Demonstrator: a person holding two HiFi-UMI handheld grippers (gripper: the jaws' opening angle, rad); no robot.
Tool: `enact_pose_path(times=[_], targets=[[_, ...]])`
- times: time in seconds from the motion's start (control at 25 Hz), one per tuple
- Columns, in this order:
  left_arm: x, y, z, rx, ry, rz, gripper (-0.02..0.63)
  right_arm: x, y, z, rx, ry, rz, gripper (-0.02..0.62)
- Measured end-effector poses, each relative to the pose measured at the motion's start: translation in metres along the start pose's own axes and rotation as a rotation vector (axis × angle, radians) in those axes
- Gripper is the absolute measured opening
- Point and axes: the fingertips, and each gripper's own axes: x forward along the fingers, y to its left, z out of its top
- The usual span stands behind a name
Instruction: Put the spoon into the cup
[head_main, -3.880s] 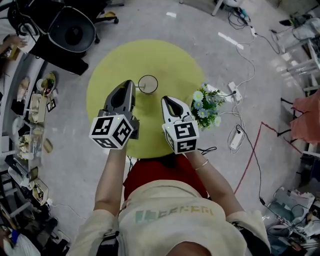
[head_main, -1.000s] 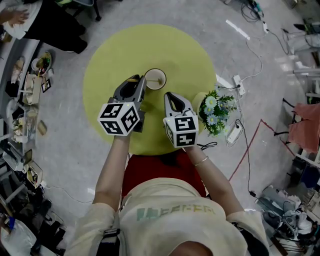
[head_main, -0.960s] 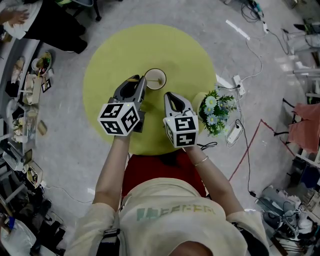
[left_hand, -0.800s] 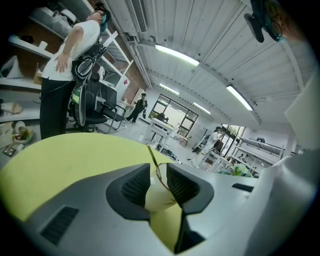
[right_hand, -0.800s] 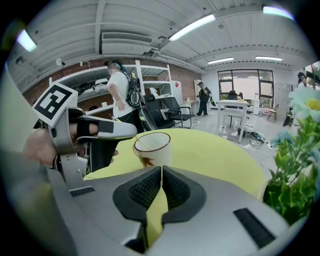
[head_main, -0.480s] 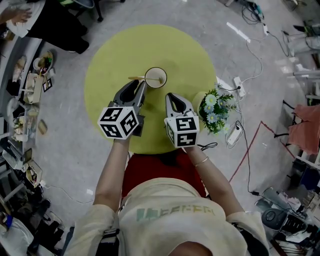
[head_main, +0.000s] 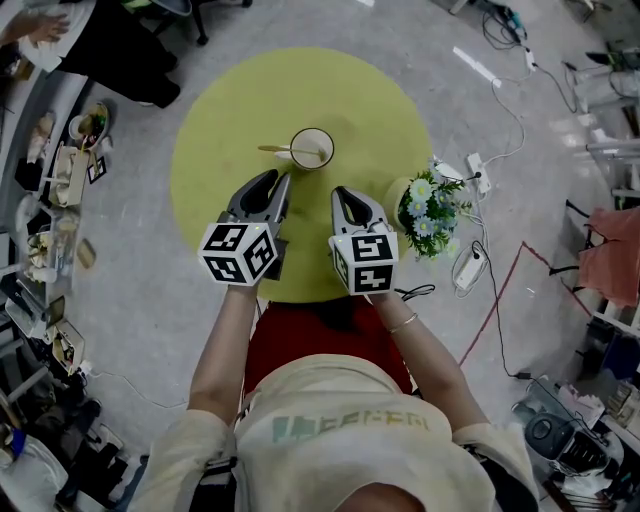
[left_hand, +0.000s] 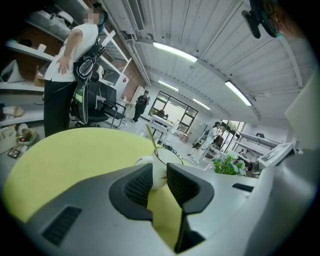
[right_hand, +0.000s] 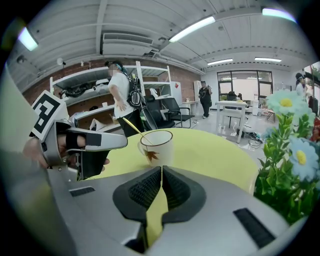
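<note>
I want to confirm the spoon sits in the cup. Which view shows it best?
Right gripper view: spoon leans in the cup, unobstructed. Head view shows it tiny from above; left gripper view's tool partly covers the cup.

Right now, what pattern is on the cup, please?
White cup with a reddish-brown leaf; right gripper view.

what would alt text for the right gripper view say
A white cup with a spoon leaning out of it stands on a yellow-green round table, just beyond the shut, empty jaws of the right gripper. The left gripper shows at left, flowers at right.
</note>
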Motion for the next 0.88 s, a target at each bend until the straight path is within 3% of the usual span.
enact_pose_path(times=[0.88], targets=[[-0.050,-0.007,-0.029,0.017,0.015,0.063,0.074,-0.045,0.014,-0.021,0.002,-0.023,-0.030,0.037]])
